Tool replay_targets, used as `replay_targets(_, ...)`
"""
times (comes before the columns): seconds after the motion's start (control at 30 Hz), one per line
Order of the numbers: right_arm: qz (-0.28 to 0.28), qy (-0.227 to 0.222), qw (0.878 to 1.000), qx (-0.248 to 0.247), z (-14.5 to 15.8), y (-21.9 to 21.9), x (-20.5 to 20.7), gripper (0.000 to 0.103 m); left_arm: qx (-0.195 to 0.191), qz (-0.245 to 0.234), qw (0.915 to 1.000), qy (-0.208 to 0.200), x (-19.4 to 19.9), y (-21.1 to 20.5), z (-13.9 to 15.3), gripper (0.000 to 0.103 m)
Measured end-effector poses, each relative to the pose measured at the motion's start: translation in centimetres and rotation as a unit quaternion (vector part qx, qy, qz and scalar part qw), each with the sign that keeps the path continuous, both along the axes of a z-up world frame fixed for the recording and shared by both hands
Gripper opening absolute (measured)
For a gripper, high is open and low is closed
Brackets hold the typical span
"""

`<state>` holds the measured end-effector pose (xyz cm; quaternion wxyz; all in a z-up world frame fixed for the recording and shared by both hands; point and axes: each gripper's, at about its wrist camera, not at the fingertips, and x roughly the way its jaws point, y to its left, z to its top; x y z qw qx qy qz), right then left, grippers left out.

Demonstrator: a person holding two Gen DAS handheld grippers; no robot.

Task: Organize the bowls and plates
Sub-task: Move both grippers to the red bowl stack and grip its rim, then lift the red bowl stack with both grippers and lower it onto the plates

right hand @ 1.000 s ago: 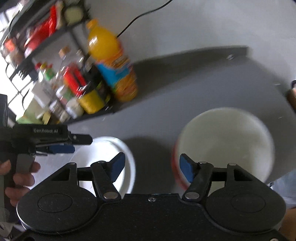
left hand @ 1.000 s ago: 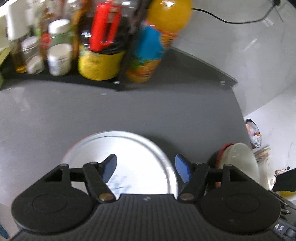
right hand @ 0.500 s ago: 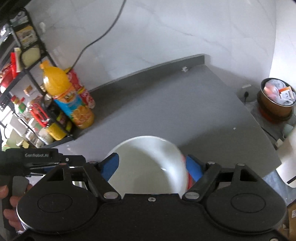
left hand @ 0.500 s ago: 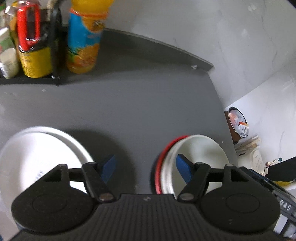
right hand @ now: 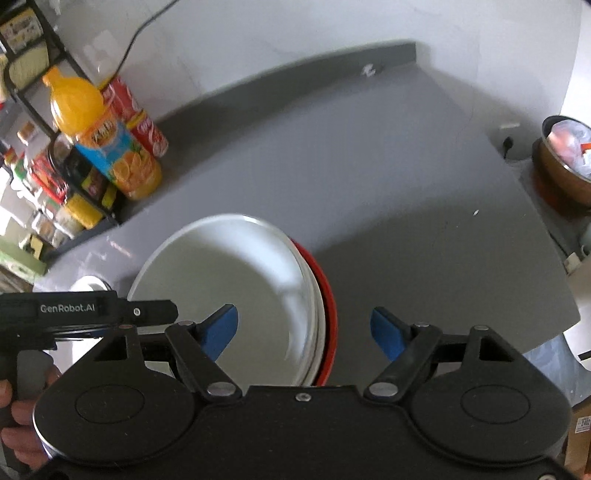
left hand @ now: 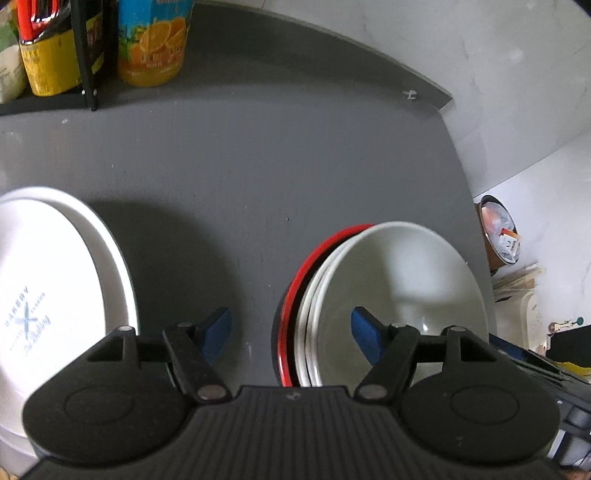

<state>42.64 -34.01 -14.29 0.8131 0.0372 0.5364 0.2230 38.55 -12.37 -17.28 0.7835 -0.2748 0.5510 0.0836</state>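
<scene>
A: Where are the dishes?

B: The stack of bowls (left hand: 391,295) sits near the right edge of the grey counter (left hand: 258,155): white bowls nested inside a red one at the bottom. I can count at least 2 white rims. The white plate (left hand: 55,288), printed with blue lettering, lies well apart on the left.

A: And the grippers?

B: Both have their jaws spread wide, holding nothing. The left gripper (left hand: 291,328) hangs over the stack's left rim, 1 finger above the bare counter and the other above the bowl's hollow. The right gripper (right hand: 304,328) straddles the stack's right rim the same way.

A: Why straddle a rim?

B: My guess is it lines up a pinch on the bowl wall, 1 finger inside and 1 outside, so the stack can be lifted or steadied from both sides.

A: What's the room like?

B: The counter is smooth and matte against a pale marble-look wall (right hand: 295,33). At the far left stands a black rack (right hand: 44,155) of jars, with an orange juice bottle (right hand: 107,140) and a red cola bottle (right hand: 142,118) beside it. Off the counter's right end is a copper-coloured bin (right hand: 565,162).
</scene>
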Motion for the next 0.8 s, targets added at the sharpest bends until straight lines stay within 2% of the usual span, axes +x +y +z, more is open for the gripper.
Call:
replay_targets(0.13, 0.009, 0.018, 1.000, 0.010, -1.0, -0.1, 0.5, 0.076, -0.003, 0.006, 0.9999, 0.008, 0.3, -0.8, -0.8, 0.065)
replay_targets(0.17, 0.012, 0.020, 1.000, 0.011, -1.2, -0.1, 0.7, 0.074, -0.003, 0.009, 0.9999, 0.008, 0.3, -1.0, -0.9, 0.065)
replay_targets(0.3, 0.029, 0.035, 0.999, 0.009, -2.0, 0.2, 1.0, 0.059, -0.009, 0.023, 0.9996, 0.012, 0.4, -1.4, -1.2, 0.047)
replay_targets(0.37, 0.036, 0.047, 0.998, 0.007, -2.7, 0.3, 1.1, 0.054, -0.005, 0.032, 0.9993, 0.018, 0.5, -1.6, -1.5, 0.042)
replay_targets(0.4, 0.038, 0.053, 0.998, 0.009, -2.9, 0.3, 1.2, 0.046, -0.005, 0.038, 0.9990, 0.023, 0.4, -1.5, -1.7, 0.037)
replay_targets(0.5, 0.040, 0.062, 0.997, 0.009, -3.5, 0.2, 1.4, 0.036, -0.003, 0.050, 0.9984, 0.028, 0.2, -1.3, -2.1, 0.029)
replay_targets(0.6, 0.040, 0.068, 0.997, 0.010, -3.7, 0.1, 1.7, 0.031, -0.008, 0.053, 0.9982, 0.027, 0.0, -1.0, -2.2, 0.028)
replay_targets(0.8, 0.043, 0.067, 0.997, 0.011, -3.5, -0.1, 1.9, 0.027, -0.002, 0.051, 0.9981, 0.036, 0.3, -1.2, -2.0, 0.027)
